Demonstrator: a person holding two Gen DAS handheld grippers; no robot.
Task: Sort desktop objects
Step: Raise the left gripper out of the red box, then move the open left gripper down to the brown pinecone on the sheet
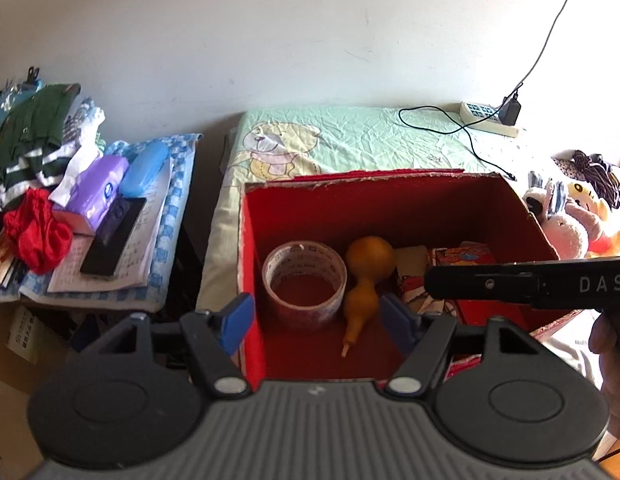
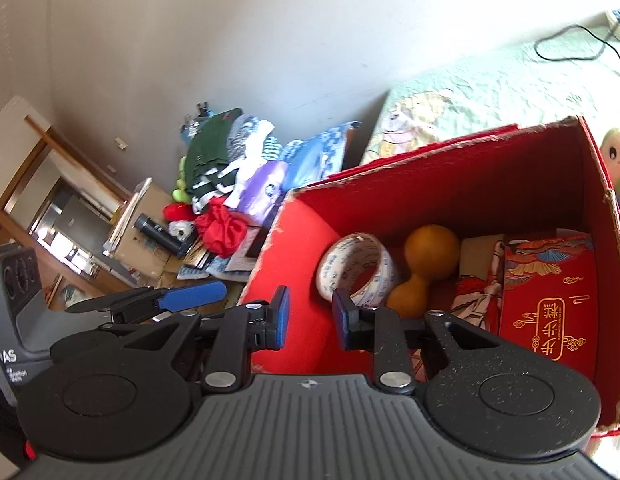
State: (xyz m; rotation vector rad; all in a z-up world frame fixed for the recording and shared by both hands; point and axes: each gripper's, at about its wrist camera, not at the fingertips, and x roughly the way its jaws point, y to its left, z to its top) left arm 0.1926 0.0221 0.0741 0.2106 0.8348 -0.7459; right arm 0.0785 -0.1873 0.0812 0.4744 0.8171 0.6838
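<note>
Two grippers hover over one red box (image 1: pixel 389 200) standing on the bed (image 1: pixel 349 140). Both are spread and hold nothing: the left gripper (image 1: pixel 315 316) above the box's near left corner, the right gripper (image 2: pixel 310 322) above its left wall. Inside lie one tape roll (image 1: pixel 304 276) by the left wall, one orange gourd (image 1: pixel 365 276) touching it, and one red packet (image 2: pixel 549 300) at the right. One purple tissue pack (image 1: pixel 100 190) sits on the side tabletop (image 1: pixel 170 240).
</note>
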